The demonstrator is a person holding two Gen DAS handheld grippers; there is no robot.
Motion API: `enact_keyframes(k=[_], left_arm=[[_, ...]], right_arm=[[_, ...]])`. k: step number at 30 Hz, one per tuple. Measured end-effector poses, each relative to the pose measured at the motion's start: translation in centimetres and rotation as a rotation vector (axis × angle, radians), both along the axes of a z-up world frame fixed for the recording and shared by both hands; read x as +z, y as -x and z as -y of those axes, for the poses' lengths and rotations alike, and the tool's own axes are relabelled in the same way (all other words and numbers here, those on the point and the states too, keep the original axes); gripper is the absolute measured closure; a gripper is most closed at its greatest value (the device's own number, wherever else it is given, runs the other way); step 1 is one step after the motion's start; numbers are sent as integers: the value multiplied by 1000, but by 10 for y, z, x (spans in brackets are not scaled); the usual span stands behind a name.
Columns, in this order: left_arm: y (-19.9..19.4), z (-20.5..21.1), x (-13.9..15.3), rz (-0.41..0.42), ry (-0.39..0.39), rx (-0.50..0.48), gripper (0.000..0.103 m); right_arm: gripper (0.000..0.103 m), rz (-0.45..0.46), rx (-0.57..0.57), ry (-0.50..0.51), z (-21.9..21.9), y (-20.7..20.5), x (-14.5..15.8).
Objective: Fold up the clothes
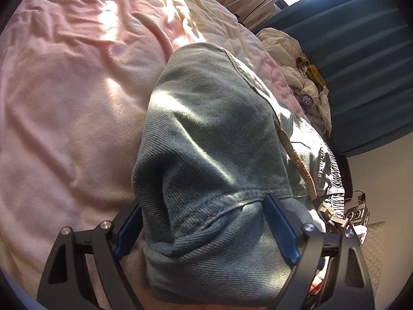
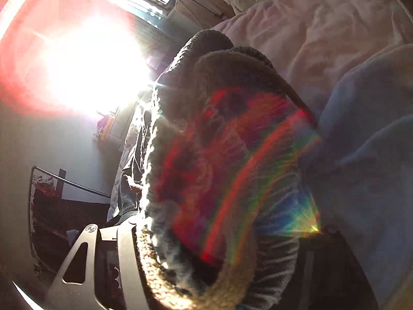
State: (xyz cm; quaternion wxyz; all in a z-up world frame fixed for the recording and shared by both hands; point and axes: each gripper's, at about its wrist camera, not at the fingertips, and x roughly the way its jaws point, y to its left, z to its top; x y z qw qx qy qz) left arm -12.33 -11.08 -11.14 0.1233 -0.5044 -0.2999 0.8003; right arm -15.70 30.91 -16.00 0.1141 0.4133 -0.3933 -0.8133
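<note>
Light blue jeans (image 1: 211,129) lie on a pink bedspread (image 1: 64,103), one end bunched up toward me. In the left wrist view my left gripper (image 1: 204,204) has that bunched, stitched edge between its blue pads (image 1: 281,230); the denim fills the gap and touches both. More denim spills past the right finger. In the right wrist view my right gripper (image 2: 227,232) holds a thick rolled edge of the jeans (image 2: 219,155), which fills the space between its fingers (image 2: 124,253). Sun glare and rainbow flare blur that view, and the right finger is mostly in shadow.
A heap of white laundry (image 1: 299,72) sits at the far right of the bed beside a teal curtain (image 1: 361,51). A pale blue blanket (image 2: 366,142) lies right of the jeans. A black wire basket (image 2: 51,206) stands on the floor at left. A bright window (image 2: 90,59) blinds that side.
</note>
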Motion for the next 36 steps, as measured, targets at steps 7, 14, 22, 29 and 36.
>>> enact_keyframes(k=[7,14,22,29,36], left_arm=[[-7,-1,12,-65,35,19,52],[-17,-7,32,-149,59,14,67],[-37,-20,63,-211,54,0,71],[-54,-43,95,-260,47,-19,73],[-66,-94,135,-317,31,-94,73]], right_arm=[[60,-22,1,-10,-5,-3,8],[65,-69,-30,-31,5,-42,33],[66,-125,-43,-33,-8,-61,69],[67,-183,-59,-65,17,-73,107],[67,-231,-121,-73,-7,-99,137]])
